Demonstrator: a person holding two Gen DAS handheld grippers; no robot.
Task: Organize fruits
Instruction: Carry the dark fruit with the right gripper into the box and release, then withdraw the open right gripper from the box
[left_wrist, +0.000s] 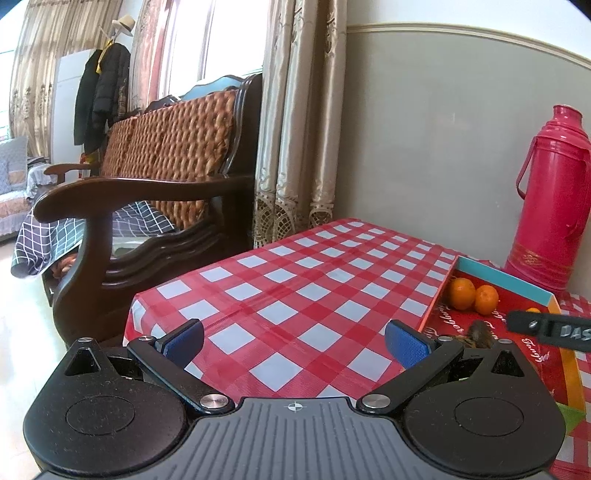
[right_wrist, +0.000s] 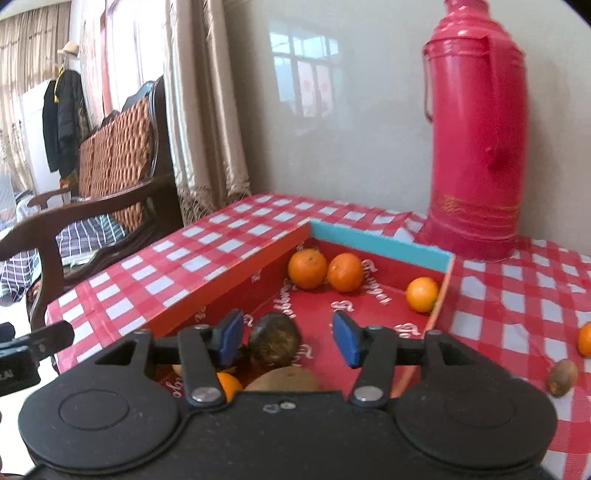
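The right gripper (right_wrist: 288, 338) hangs over the near end of the red box (right_wrist: 229, 275), jaws apart; a dark kiwi (right_wrist: 274, 339) lies between them, nearer the left pad, unpressed; the left gripper (left_wrist: 295, 341), also apart and empty, hovers over bare tablecloth (left_wrist: 280, 280), farther off.

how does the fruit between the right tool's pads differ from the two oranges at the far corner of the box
The dark brown fruit is dull and rough; the two oranges are bright and smooth. It lies alone near the right tool, whose open pads don't press it; the oranges sit side by side, touching. All rest inside the red box.
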